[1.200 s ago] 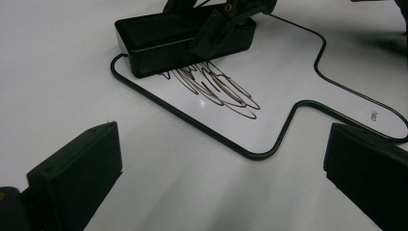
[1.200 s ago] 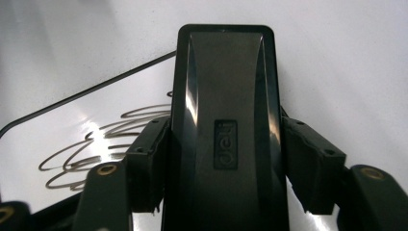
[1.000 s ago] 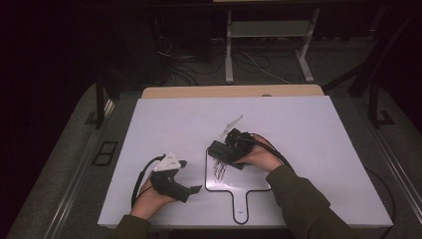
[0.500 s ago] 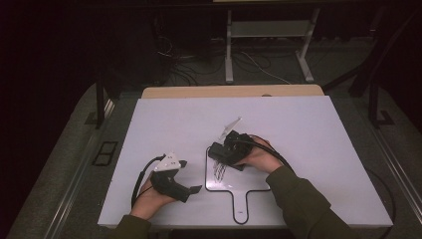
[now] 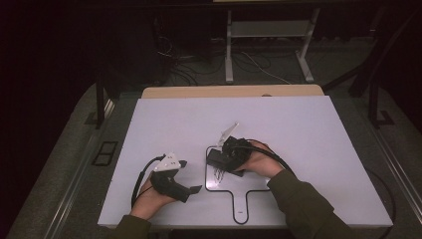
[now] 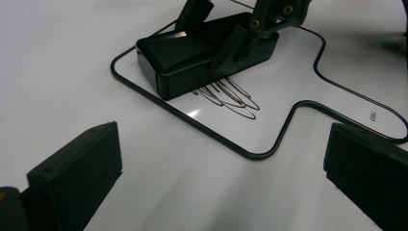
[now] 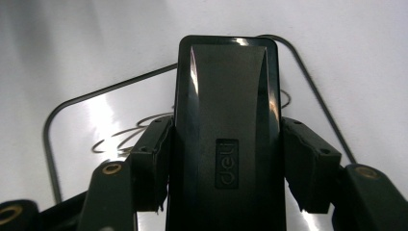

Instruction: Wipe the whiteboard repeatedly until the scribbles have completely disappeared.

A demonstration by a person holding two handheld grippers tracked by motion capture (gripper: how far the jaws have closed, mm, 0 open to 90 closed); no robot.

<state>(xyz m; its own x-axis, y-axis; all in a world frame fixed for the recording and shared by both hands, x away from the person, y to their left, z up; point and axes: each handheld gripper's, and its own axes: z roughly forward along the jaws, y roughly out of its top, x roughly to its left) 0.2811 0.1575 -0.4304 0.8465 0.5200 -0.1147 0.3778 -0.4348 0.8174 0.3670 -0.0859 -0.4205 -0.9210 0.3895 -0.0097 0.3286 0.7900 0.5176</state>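
Observation:
A small paddle-shaped whiteboard point(image 5: 251, 180) with a black rim lies flat on the white table point(image 5: 308, 129). A dark looping scribble point(image 6: 233, 97) is drawn on it. My right gripper point(image 5: 225, 156) is shut on a black block eraser point(image 7: 226, 110), one jaw on each long side, and the eraser rests on the board at the scribble's upper end. The eraser point(image 6: 192, 48) hides part of the scribble. My left gripper point(image 5: 189, 175) lies on the table just left of the board, open, with nothing between its jaws.
The board's short handle point(image 5: 241, 206) points toward the table's near edge. A wooden strip point(image 5: 234, 91) runs along the far edge. Beyond it on the dark floor are cables and a white stand point(image 5: 268, 30).
The right gripper and the eraser have shifted only slightly on the board. The left gripper has not moved.

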